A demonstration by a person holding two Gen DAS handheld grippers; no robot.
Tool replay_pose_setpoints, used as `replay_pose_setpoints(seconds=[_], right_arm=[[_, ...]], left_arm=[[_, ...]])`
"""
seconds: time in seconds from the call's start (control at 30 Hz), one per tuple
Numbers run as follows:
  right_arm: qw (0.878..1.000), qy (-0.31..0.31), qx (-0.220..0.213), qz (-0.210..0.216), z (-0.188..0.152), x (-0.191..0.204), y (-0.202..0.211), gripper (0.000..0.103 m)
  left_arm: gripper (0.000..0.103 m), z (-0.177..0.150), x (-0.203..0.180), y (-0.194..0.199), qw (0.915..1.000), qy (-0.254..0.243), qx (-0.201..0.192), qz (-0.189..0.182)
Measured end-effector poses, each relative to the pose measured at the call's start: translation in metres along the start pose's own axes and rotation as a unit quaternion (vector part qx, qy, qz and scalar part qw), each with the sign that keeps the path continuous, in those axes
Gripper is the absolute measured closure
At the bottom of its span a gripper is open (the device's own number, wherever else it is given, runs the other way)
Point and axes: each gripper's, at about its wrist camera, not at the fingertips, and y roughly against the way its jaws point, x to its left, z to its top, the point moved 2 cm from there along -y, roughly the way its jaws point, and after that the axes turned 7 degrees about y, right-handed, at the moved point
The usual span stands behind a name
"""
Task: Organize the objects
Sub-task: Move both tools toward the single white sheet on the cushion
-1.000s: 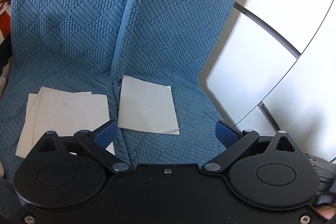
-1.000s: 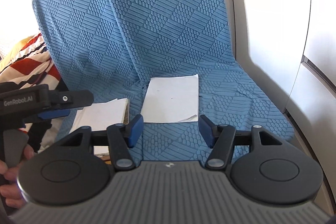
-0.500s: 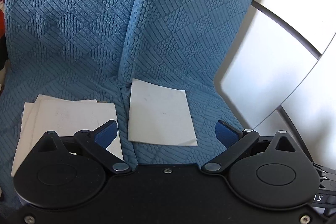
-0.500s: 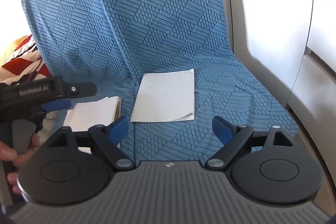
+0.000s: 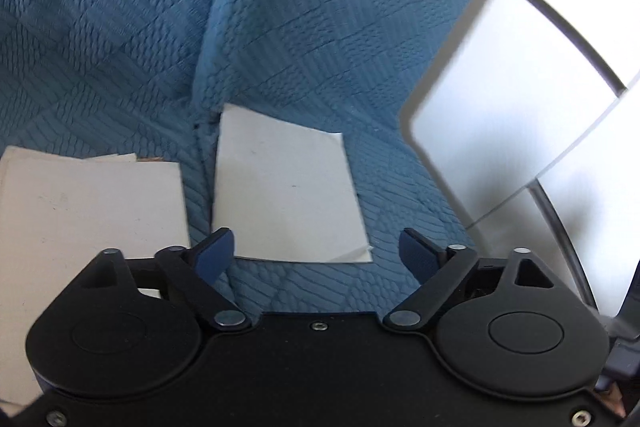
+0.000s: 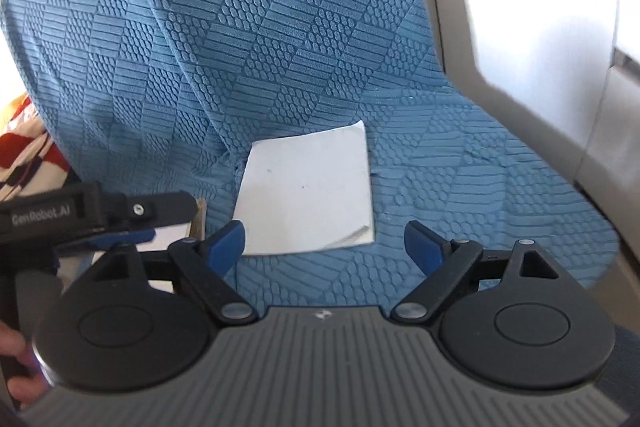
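A white sheet of paper (image 5: 286, 193) lies flat on the right blue seat cushion; it also shows in the right wrist view (image 6: 306, 193), with its near right corner curled. A loose stack of white sheets (image 5: 86, 203) lies on the left cushion, partly hidden in the right wrist view (image 6: 168, 233). My left gripper (image 5: 316, 253) is open and empty, just short of the single sheet's near edge. My right gripper (image 6: 324, 243) is open and empty, also at that sheet's near edge. The left gripper's body (image 6: 80, 217) shows at the left of the right wrist view.
The blue quilted sofa cover (image 6: 280, 27) drapes over seat and backrests, with a crease (image 5: 200, 155) between the two cushions. White panels (image 5: 520, 87) stand close on the right. A red, white and dark striped cloth (image 6: 24, 155) lies at the far left.
Both grippers have moved forward and down toward the single sheet, which looms larger. The right gripper's jaws have opened wider. The papers have not moved.
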Motion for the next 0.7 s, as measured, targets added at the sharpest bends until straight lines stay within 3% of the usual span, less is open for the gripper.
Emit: replay_pose_setpoints(seconds=[0.07,0.37,0.43,0.53,0.7], right_arm=[[1.0,-0.001,0.006,-0.005,-0.001,-0.001,-0.014,0.016],[0.998,0.019,0.059,0.001,-0.001,-0.001,-0.067,0.039],[0.997,0.016,0.073,-0.001,-0.001,-0.001,-0.076,0.064],[0.995,-0.006,0.095,0.006,-0.002,-0.005,-0.087,0.069],[0.993,-0.028,0.108,0.026,-0.002,-0.005,-0.096,0.07]], left_arm=[[0.027,0.007,0.01,-0.009,0.9998,0.017,0.008,0.003],[0.055,0.033,0.043,-0.045,0.9972,0.051,0.054,-0.002],[0.057,0.036,0.046,-0.052,0.9969,0.048,0.062,0.0],[0.057,0.04,0.046,-0.064,0.9967,0.038,0.072,0.006],[0.057,0.045,0.045,-0.086,0.9948,0.014,0.093,0.039]])
